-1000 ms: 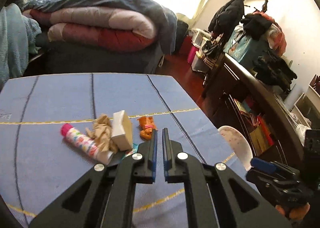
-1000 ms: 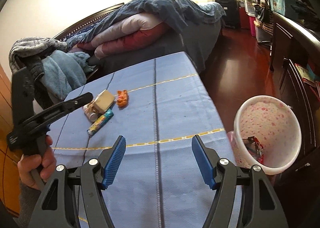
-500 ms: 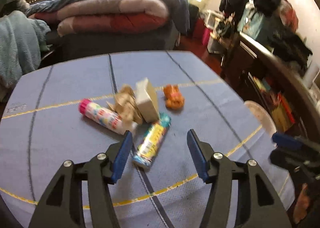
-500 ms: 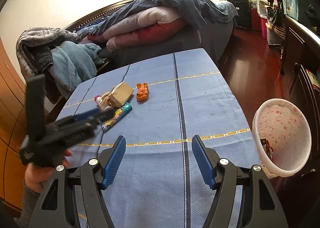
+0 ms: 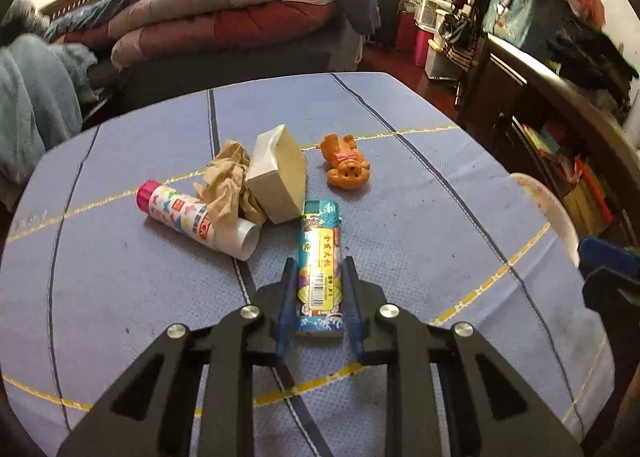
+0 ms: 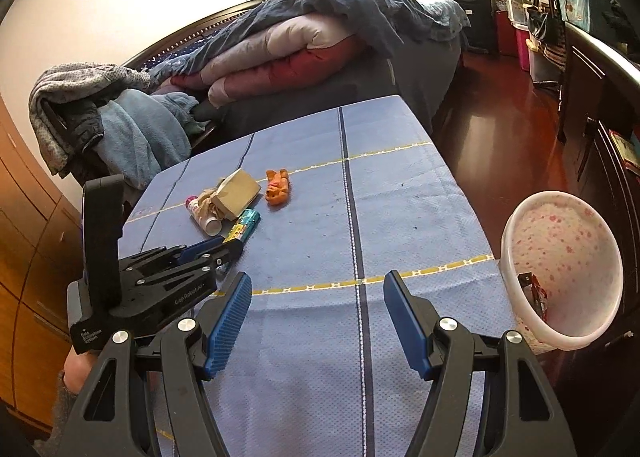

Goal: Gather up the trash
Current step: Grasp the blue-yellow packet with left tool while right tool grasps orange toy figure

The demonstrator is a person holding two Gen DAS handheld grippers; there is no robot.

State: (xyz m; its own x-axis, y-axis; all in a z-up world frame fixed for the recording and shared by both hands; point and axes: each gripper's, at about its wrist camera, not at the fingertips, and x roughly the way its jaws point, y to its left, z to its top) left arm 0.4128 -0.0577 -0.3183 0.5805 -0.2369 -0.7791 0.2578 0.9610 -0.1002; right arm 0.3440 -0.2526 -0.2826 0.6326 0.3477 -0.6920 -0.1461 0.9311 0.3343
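- My left gripper jaws clench the teal snack packet; right gripper jaws gape, released.
- Only the right view shows a wrapper inside the bin.

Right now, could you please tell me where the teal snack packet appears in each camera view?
Left wrist view: the snack packet lies low in the centre, between the left gripper's fingers.
Right wrist view: the packet sits left of centre, its near end in that gripper.
Shared landmark: the cardboard box beside its far end.
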